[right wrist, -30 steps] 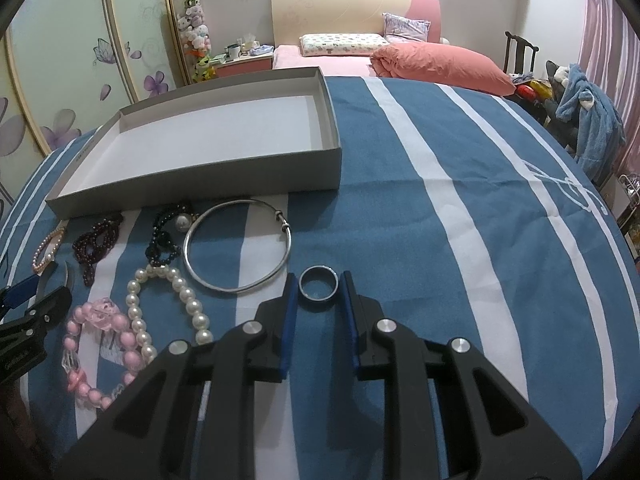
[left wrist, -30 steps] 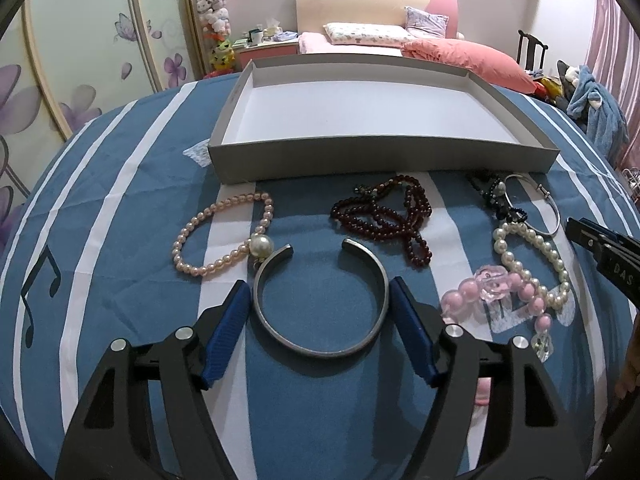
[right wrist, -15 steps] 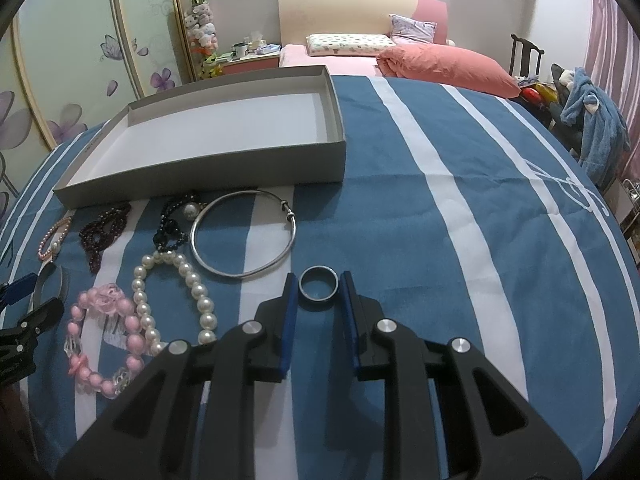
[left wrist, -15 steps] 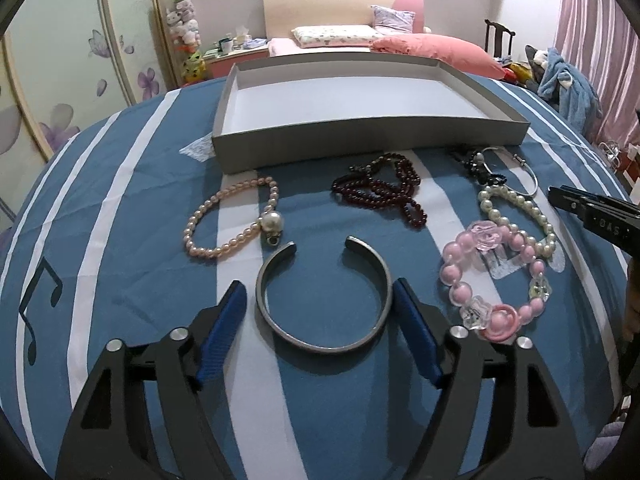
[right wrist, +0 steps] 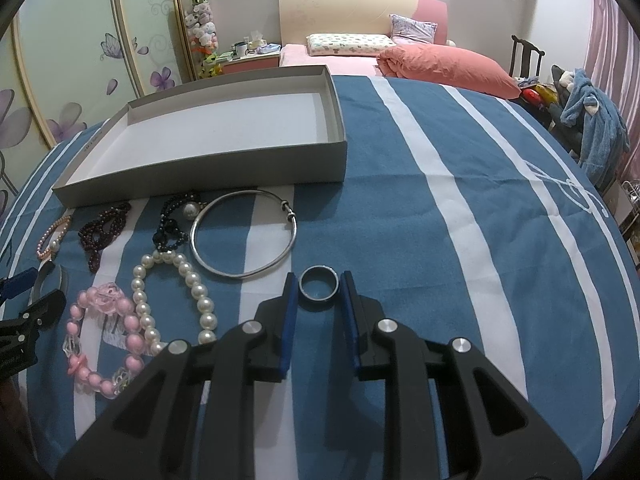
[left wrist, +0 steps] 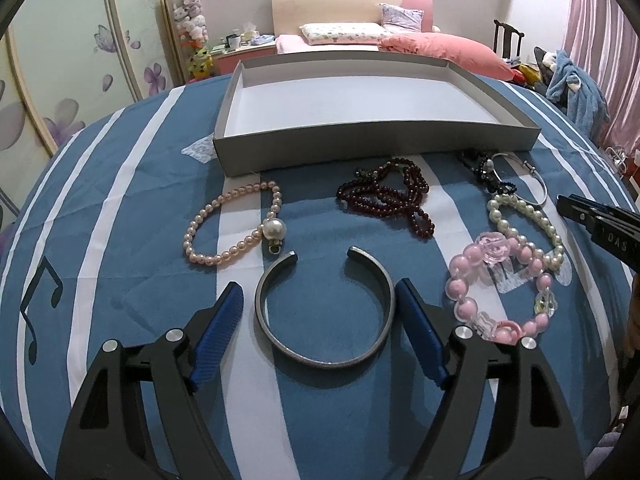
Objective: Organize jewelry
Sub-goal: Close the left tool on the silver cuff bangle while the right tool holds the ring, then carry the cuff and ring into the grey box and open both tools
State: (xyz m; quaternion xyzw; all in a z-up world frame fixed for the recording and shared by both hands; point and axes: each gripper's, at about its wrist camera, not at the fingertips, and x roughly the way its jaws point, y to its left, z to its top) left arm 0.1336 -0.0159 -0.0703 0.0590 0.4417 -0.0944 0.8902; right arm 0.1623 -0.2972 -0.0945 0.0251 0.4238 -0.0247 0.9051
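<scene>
My left gripper [left wrist: 320, 294] is open, its blue pads on either side of a grey metal cuff bangle [left wrist: 324, 312] that lies on the striped blue cloth. My right gripper [right wrist: 319, 284] has its pads close on both sides of a small dark metal ring [right wrist: 320, 289]; whether they press on it I cannot tell. An empty grey shallow box [left wrist: 376, 146] stands behind the jewelry; it also shows in the right wrist view [right wrist: 200, 172].
On the cloth lie a pink pearl bracelet [left wrist: 232, 228], a dark red bead strand [left wrist: 388, 200], a white pearl bracelet [left wrist: 524, 220], a pink bead bracelet [left wrist: 500, 288], black beads [right wrist: 170, 224] and a thin silver bangle [right wrist: 244, 236]. A bed stands behind.
The left view has shifted so the box and jewelry sit a little farther off; the cuff stays between the open pads. The right gripper and ring have hardly moved.
</scene>
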